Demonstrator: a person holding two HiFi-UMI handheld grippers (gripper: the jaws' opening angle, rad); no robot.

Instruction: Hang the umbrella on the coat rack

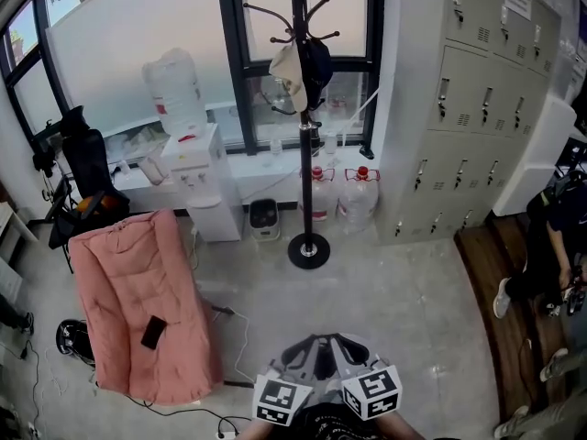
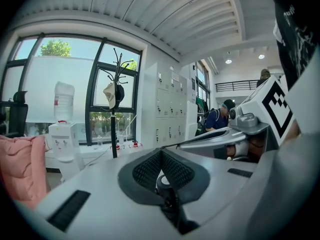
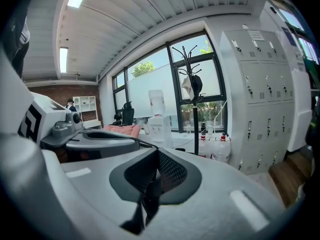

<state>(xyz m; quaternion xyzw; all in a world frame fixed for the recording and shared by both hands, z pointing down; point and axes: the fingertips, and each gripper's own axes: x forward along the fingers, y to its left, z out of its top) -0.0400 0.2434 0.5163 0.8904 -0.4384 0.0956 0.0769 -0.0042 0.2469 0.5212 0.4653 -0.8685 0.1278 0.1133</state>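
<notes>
Left hand-held gripper [image 2: 161, 155] and right hand-held gripper [image 3: 156, 155] closed, coat rack [image 1: 304, 154] well ahead.

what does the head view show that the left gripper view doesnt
Head view only: the coat rack's round base on the floor, and a dark flat object lying on the pink cushion.
Left gripper view only: the ribbed ceiling and a railing high at the back.
Both: the coat rack with items hanging on it, the water dispenser, the pink cushion and the grey lockers.
</notes>
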